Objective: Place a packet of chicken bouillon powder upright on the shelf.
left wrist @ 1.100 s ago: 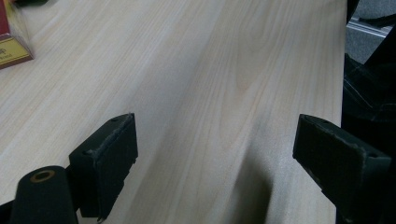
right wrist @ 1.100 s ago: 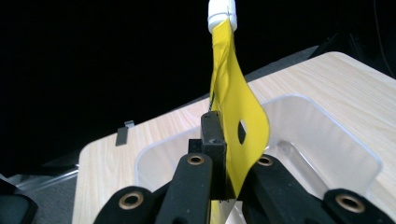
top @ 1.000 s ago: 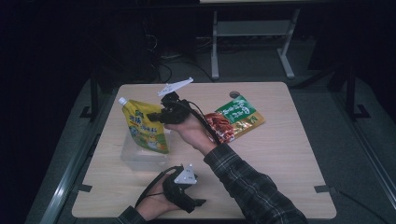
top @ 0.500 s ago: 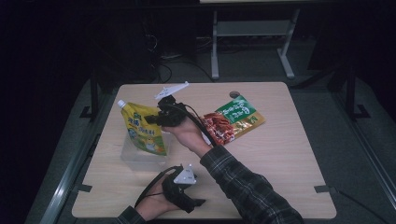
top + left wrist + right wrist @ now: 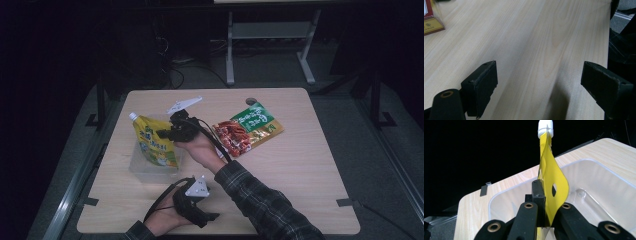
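A yellow spouted pouch [image 5: 154,143] with a white cap hangs over a clear plastic tub [image 5: 137,167] at the table's left. My right gripper [image 5: 165,133] is shut on the pouch's edge; in the right gripper view the thin yellow pouch [image 5: 551,180] stands pinched between the jaws above the tub [image 5: 596,182]. My left gripper [image 5: 207,218] rests near the table's front edge, and its jaws stand wide apart over bare wood in the left gripper view, where its fingers [image 5: 482,86] hold nothing.
A red and green snack bag [image 5: 247,129] lies flat right of the middle of the wooden table [image 5: 300,165]. A corner of a red packet [image 5: 430,21] appears at the far left of the left gripper view. Dark floor and a metal stand lie beyond the table.
My right hand has sunk a little with the pouch toward the tub. The left gripper has stayed where it was.
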The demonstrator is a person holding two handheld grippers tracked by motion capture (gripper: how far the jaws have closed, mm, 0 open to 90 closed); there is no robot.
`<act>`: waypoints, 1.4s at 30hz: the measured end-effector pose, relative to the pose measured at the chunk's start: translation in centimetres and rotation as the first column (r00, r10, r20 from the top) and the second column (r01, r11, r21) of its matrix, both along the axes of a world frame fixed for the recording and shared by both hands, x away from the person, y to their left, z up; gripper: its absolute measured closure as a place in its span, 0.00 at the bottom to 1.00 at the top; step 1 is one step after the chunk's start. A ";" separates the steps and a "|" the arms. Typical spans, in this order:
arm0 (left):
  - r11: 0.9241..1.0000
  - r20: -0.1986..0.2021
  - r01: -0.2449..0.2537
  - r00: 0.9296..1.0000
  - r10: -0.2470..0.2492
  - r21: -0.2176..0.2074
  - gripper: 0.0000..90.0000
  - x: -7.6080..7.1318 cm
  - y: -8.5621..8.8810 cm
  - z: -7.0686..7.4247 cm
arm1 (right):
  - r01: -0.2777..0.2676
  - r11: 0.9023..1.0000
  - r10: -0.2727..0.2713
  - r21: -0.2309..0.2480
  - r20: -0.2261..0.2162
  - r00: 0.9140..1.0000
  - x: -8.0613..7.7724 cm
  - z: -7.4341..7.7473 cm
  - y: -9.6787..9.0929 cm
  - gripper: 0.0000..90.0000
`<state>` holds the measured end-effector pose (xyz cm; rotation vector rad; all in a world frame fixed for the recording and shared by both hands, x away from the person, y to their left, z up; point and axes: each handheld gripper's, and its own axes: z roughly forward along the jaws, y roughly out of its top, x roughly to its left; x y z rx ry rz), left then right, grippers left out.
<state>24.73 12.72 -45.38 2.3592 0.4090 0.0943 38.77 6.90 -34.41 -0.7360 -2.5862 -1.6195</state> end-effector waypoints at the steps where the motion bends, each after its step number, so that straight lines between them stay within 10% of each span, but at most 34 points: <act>1: 1.000 -0.001 0.000 1.000 0.000 0.000 0.15 0.0 0.0 0.0 | -0.001 1.000 0.001 -0.005 0.006 1.000 -0.1 -0.1 -0.1 0.99; 20: 1.000 -0.003 -0.014 1.000 0.014 -0.001 0.15 0.2 0.3 0.1 | -0.006 0.997 0.010 -0.076 0.054 0.998 -0.8 0.2 -3.4 0.55; 42: 0.999 -0.016 -0.044 0.999 0.043 -0.028 0.15 0.5 0.7 0.1 | 0.088 0.976 -0.069 -0.202 0.095 0.993 -0.7 -1.5 -11.4 0.43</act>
